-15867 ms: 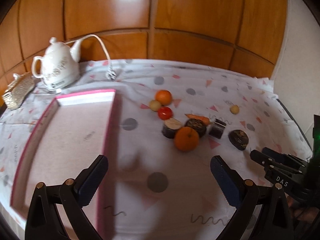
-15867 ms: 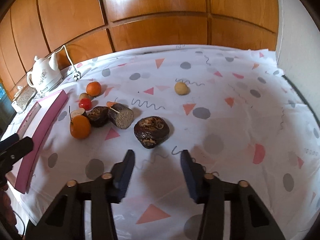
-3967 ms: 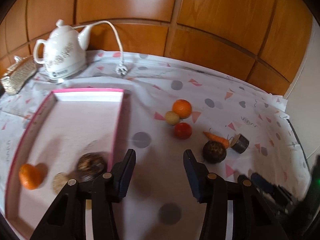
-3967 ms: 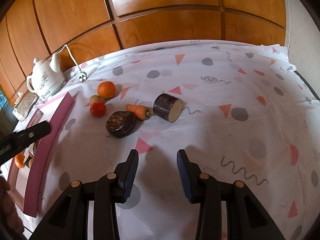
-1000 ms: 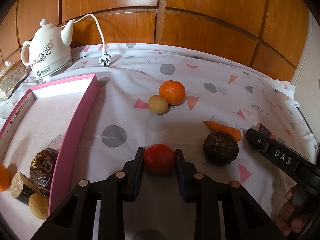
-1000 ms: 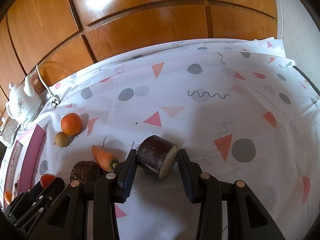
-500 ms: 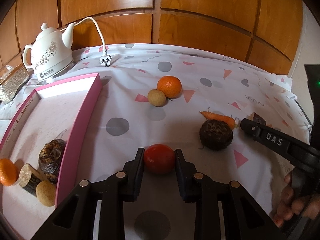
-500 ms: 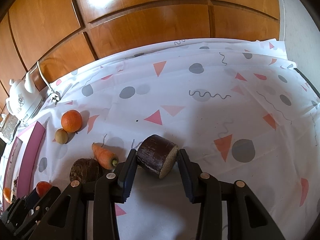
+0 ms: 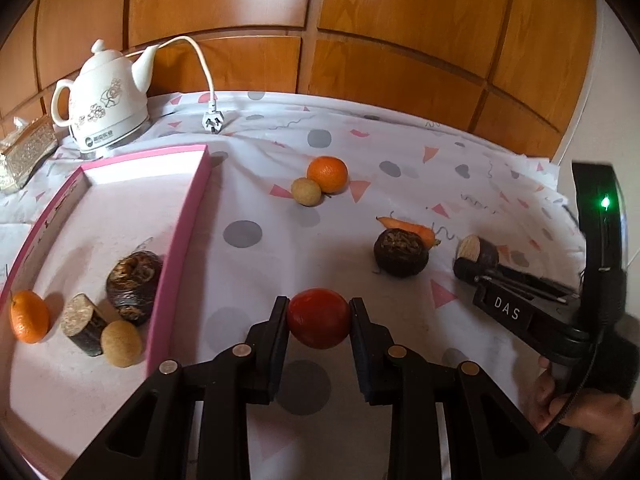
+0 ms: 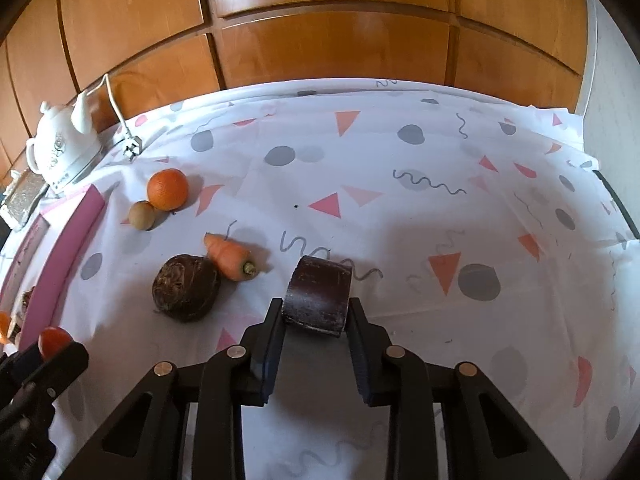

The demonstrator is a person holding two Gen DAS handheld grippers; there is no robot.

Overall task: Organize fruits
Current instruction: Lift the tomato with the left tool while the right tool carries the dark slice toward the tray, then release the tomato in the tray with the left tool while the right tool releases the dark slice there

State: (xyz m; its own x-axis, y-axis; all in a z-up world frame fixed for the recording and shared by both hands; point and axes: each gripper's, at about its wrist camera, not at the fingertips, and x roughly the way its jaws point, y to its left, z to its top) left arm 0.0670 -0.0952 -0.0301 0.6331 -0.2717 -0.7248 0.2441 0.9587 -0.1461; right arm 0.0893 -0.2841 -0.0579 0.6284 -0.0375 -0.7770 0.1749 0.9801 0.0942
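1. Left gripper [image 9: 319, 322] is clamped on the red tomato [image 9: 318, 318], fingers [image 9: 276, 322] pressing both sides, and it's held just above the patterned surface [image 9: 280, 252], right of the pink tray [image 9: 180, 256].
2. Right gripper [image 10: 316, 312] has its jaws closing around the dark cut chunk [image 10: 318, 295]. The pads sit against its sides and it rests on the cloth, pale cut face turned away in that view.
3. In the tray, near corner: a beige round fruit [image 9: 121, 343], a cut log piece [image 9: 82, 318], a dark wrinkly fruit [image 9: 134, 282] and a small orange [image 9: 29, 316], all bunched together.
4. Out on the surface, a second dark wrinkly fruit [image 10: 186, 287] lies just left of the right gripper, with a carrot [image 10: 229, 258] touching its far side.
5. Farther back, an orange [image 9: 327, 174] and a small beige ball [image 9: 306, 191] sit touching each other.
6. At the far edge there's a white kettle [image 9: 106, 98] with its unplugged cord [image 9: 210, 120], wood panelling behind.
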